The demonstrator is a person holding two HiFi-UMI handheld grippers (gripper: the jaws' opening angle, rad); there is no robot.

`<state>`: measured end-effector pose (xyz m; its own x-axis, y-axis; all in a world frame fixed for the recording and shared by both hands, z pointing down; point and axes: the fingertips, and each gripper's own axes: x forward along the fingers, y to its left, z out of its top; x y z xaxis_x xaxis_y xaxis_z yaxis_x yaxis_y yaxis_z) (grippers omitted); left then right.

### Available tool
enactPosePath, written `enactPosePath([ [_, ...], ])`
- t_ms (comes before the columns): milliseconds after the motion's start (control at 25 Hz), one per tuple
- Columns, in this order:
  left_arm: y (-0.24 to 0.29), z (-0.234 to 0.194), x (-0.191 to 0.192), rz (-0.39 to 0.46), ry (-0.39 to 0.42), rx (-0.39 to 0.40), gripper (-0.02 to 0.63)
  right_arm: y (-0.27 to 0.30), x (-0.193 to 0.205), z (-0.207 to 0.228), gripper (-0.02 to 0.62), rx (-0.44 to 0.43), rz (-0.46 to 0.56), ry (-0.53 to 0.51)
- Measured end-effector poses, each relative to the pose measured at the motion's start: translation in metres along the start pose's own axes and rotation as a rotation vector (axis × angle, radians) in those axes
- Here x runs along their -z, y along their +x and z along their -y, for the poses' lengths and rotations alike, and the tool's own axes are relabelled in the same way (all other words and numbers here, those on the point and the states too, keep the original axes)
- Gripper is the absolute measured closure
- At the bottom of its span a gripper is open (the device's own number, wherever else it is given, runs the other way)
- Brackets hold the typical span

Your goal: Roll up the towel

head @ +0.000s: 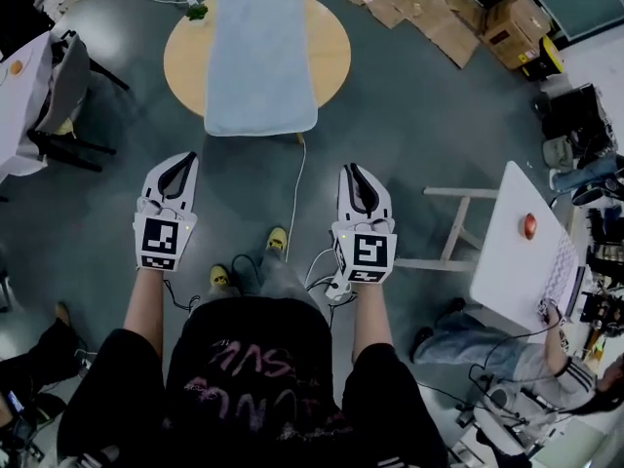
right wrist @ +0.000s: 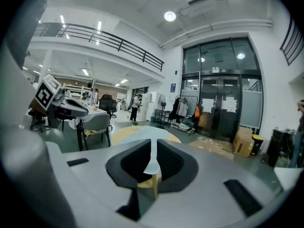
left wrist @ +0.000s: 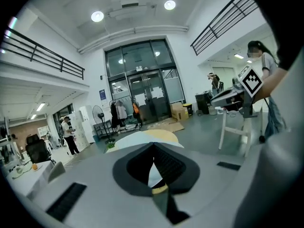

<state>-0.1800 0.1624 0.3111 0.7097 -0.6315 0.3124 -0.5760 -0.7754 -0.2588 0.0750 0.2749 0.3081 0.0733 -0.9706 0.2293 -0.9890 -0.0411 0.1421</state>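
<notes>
On the grey floor ahead of you, the round wooden table (head: 331,58) carries the pale blue towel (head: 259,58), which lies spread full length and flat, its near end hanging just over the table's near edge and its far end reaching the far rim. No fold, curl or started roll shows anywhere along it, so by the look of things the rolling has not begun and the whole job is still to do. You stand back from the table with a stretch of bare floor and a white cable (head: 295,191) between you and the towel. Your left gripper (head: 182,161) and right gripper (head: 353,172) are held out side by side at waist level, both pointing toward the table and well apart from the cloth. Your left gripper's jaws are pressed together at the tips with nothing in them. Your right gripper's jaws stand a thin crack apart, also empty, and the towel shows far off through that slit. What remains, judged from this, is to close the distance, take hold of one short end and turn the cloth over itself along its whole length.
</notes>
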Motion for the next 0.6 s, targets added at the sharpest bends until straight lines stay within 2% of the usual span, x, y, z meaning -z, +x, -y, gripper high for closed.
enactPosePath([
  [160,0.033,0.014,0.011,-0.058,0.01,-0.031,0.598,0.033,0.026,0.018,0.538,-0.076,-0.037,-0.016],
  [440,0.072,0.027,0.055,-0.172,0.087,-0.055,0.501,0.077,0.065,0.012,0.471,-0.184,-0.066,-0.107],
  [600,0.092,0.025,0.087,-0.197,0.145,-0.095,0.453,0.101,0.094,0.001,0.43,-0.216,-0.061,-0.202],
])
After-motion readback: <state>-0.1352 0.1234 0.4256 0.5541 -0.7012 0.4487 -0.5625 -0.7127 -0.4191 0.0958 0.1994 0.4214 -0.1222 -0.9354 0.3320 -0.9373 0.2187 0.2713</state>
